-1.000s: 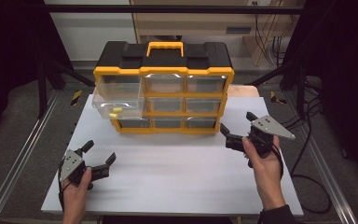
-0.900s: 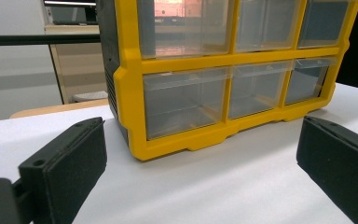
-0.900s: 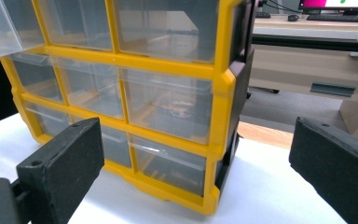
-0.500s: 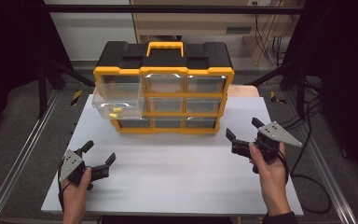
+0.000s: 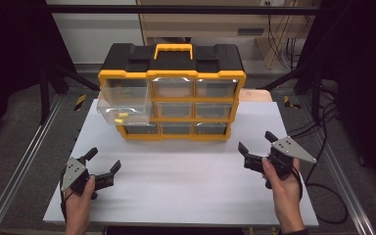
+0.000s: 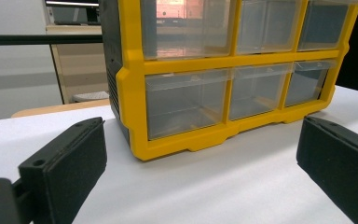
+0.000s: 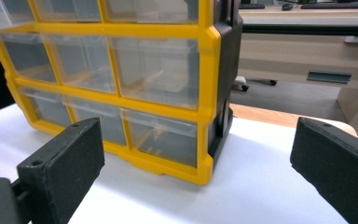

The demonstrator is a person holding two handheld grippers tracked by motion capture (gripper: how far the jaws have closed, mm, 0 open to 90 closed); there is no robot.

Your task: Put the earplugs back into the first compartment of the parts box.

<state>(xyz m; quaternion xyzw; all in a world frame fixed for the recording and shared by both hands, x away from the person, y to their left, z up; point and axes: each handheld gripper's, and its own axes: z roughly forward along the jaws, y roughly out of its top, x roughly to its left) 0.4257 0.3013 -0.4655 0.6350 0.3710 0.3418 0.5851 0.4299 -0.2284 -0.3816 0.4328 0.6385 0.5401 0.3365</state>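
A yellow and black drawer cabinet (image 5: 174,93) with clear drawers stands at the back of the white table (image 5: 186,176). Its top-left drawer (image 5: 125,100) is pulled out, with a small yellow piece (image 5: 119,119) inside. My left gripper (image 5: 103,164) is open, low over the table's front left, with nothing between its jaws. My right gripper (image 5: 257,146) is open at the front right, also holding nothing. The left gripper view faces the cabinet's lower drawers (image 6: 219,93) from the left corner. The right gripper view faces the cabinet's right corner (image 7: 205,107).
Metal rails (image 5: 24,161) run along both sides of the table. A black cable (image 5: 323,196) trails off the right edge. A wooden board (image 5: 254,95) shows behind the cabinet. A desk (image 7: 307,42) stands beyond the table.
My right gripper has drawn back toward the front of the table and slightly right. The left gripper has stayed put.
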